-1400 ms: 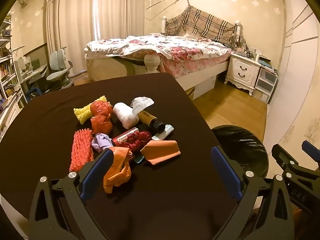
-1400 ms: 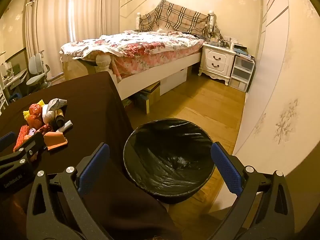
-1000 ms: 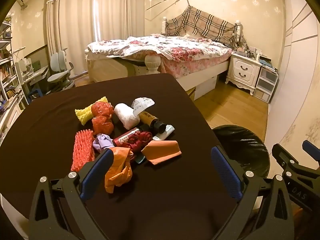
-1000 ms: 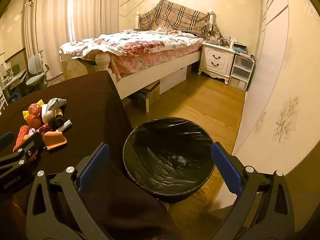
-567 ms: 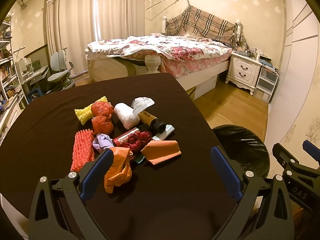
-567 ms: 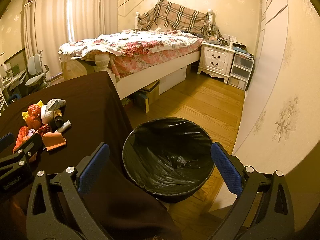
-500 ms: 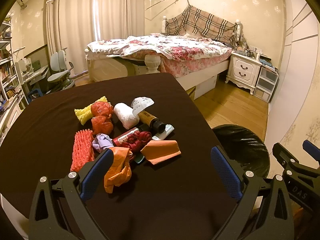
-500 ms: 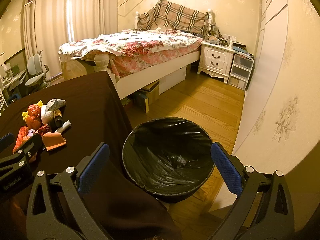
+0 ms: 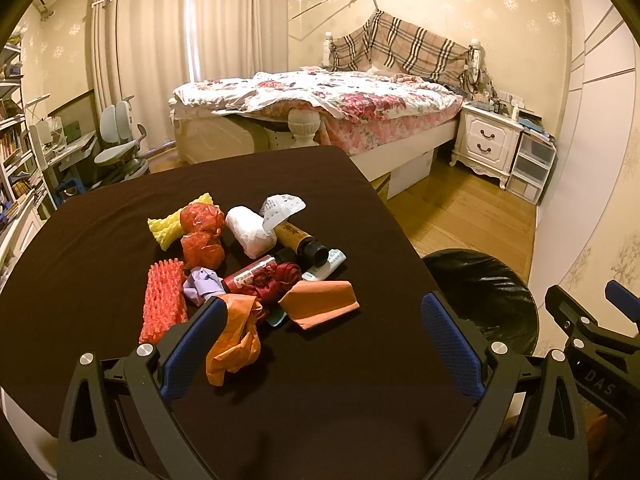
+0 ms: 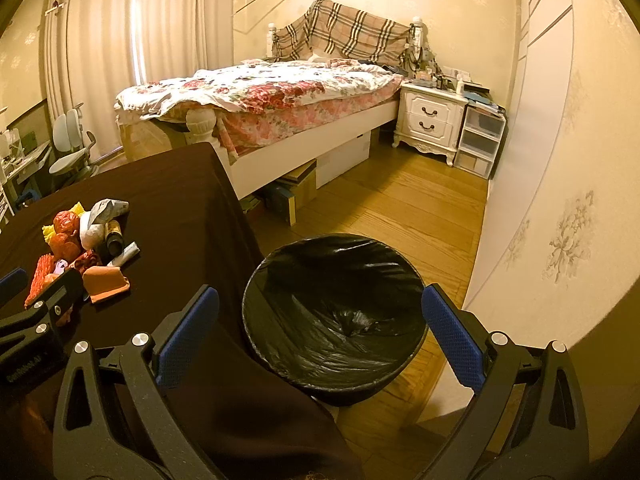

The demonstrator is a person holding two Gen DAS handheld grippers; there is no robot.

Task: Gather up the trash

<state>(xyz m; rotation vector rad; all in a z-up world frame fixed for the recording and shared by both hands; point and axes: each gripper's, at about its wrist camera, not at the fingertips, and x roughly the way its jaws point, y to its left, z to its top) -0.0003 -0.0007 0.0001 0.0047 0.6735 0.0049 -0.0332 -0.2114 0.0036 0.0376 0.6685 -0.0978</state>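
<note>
The left gripper [image 9: 320, 334] gapes empty over the trash pile [image 9: 248, 264], ready to grab; the right gripper [image 10: 320, 330] (also wide, empty) waits above the bin [image 10: 336, 316].

The left gripper [image 9: 320, 344] covers part of the orange plastic bag [image 9: 236, 338] in the lower left of its view. At the right edge there, the bin [image 9: 486, 296] is half behind the counter [image 9: 100, 240] and the right gripper [image 9: 592, 320], itself cut off. Labels on the dark bottle [image 9: 298, 240] are too small to read. The bin's base in the right view stays out of sight.
</note>
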